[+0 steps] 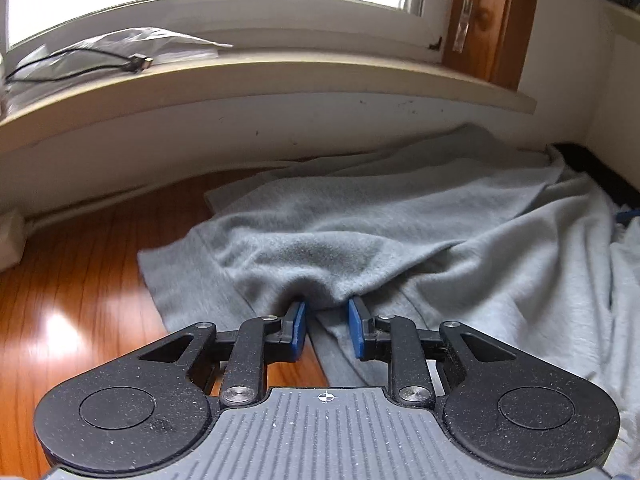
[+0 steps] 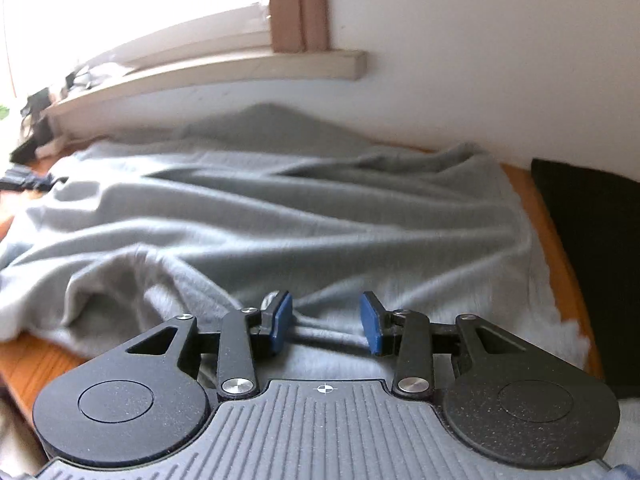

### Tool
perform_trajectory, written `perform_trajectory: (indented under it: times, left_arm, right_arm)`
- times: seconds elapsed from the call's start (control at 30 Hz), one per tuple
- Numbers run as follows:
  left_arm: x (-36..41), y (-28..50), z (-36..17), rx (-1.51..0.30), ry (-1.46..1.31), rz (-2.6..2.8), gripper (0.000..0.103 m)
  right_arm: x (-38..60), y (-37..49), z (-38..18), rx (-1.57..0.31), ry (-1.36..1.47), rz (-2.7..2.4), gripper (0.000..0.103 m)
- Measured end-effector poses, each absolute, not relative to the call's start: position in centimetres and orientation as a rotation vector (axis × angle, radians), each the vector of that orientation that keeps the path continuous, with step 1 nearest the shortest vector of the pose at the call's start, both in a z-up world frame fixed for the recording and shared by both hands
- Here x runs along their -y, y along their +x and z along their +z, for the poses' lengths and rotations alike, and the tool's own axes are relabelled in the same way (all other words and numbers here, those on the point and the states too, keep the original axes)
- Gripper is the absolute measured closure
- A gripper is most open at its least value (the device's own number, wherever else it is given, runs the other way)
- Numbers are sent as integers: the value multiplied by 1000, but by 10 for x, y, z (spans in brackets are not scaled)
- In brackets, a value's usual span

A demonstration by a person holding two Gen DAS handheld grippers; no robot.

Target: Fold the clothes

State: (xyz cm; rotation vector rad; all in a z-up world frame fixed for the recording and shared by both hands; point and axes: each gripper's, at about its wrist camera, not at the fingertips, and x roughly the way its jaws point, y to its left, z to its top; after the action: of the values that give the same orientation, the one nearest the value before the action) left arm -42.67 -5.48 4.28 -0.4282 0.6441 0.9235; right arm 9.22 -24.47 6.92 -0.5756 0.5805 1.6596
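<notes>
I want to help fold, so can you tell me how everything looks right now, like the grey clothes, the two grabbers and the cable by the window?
grey garment: rumpled, spread on the wooden surface, not folded flat.
left gripper: pads apart, a bunch of grey fabric between them.
right gripper: open, over the fabric, holding nothing.
cable: unplugged, lying loose on the windowsill.

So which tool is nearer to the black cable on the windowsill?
Left. The left tool faces the windowsill cable. The right tool sits farther along, toward the sill's end.
</notes>
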Motion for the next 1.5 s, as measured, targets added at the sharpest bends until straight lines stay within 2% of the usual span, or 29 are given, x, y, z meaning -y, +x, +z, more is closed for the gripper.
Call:
perform_trajectory:
  times: [0.3,0.47,0.6,0.7,0.8,0.93,1.17,1.2,1.27,1.3,1.33,1.5]
  left_arm:
    - [7,-430,43,-658,-447,955,76]
    - [13,-439,46,-637,-496,994,75]
    - [51,-456,55,-573,-518,1025,55]
    - [92,-460,59,-528,-531,1001,48]
    - [126,-450,58,-522,-535,936,47]
    - [149,-431,54,-546,-534,883,54]
    - [175,-407,49,-655,-469,899,53]
    - [179,-406,48,-650,-467,897,54]
    - [186,-407,49,-643,-453,897,69]
    - [188,-407,50,-640,-443,899,95]
    - [191,-407,51,-636,-434,900,99]
    - [204,-433,76,-580,-430,947,100]
  right_arm:
    - [303,82,63,-507,-624,1673,66]
    - [307,80,73,-473,-568,1663,64]
    - [300,73,83,-421,-452,1659,61]
    - [291,56,83,-404,-425,1648,57]
    - [281,42,79,-410,-417,1617,51]
    - [270,38,66,-443,-425,1567,50]
    - [263,36,45,-459,-440,1523,44]
    - [263,36,44,-454,-438,1524,43]
    - [265,36,43,-444,-434,1525,43]
    - [265,36,43,-440,-437,1524,43]
    - [265,35,43,-436,-440,1524,43]
    - [268,35,44,-440,-440,1533,43]
